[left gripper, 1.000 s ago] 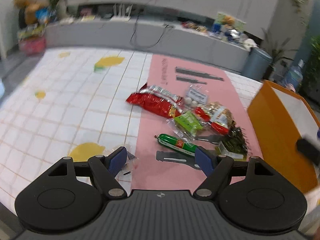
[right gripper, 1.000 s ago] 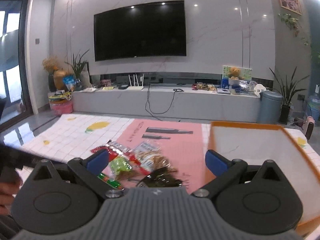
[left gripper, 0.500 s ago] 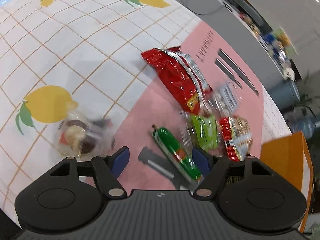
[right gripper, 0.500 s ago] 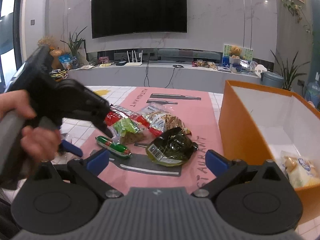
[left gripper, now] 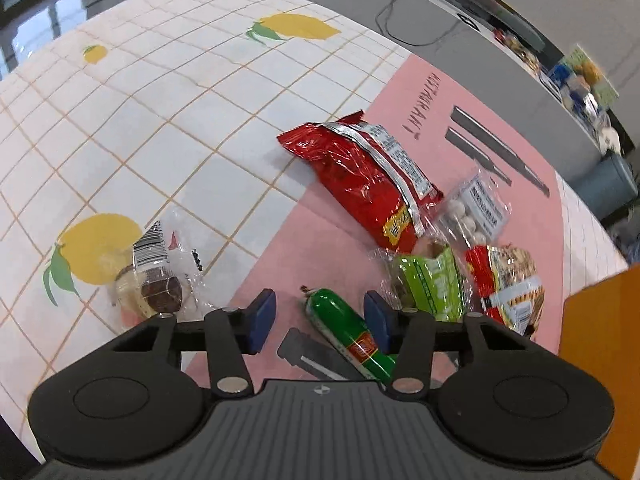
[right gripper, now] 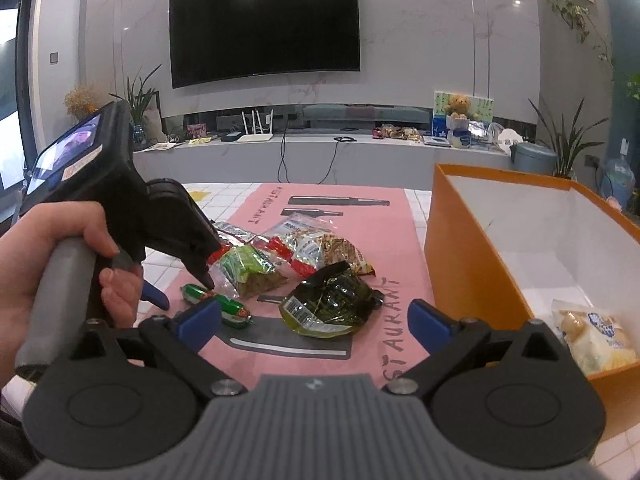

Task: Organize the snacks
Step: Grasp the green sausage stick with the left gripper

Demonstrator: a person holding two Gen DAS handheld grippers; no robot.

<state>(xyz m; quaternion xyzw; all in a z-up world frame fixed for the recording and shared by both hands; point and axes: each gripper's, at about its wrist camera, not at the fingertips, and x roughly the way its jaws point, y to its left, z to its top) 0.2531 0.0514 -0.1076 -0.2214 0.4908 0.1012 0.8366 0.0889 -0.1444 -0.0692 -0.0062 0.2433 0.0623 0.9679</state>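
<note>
Orange box (right gripper: 472,264) with white lining appears fully only in the right wrist view, holding one pale snack packet (right gripper: 592,332) in its near corner. Only the left wrist view shows the clear-wrapped pastry (left gripper: 160,280) lying apart on the lemon-print cloth (left gripper: 120,120). On the pink mat (left gripper: 320,240), the red bag (left gripper: 368,184) heads the snack pile. Left gripper (left gripper: 318,316) jaws have just been closing, half open, straddling the green sausage (left gripper: 344,328) without pressing it. Right gripper (right gripper: 316,320) stands wide, empty.
</note>
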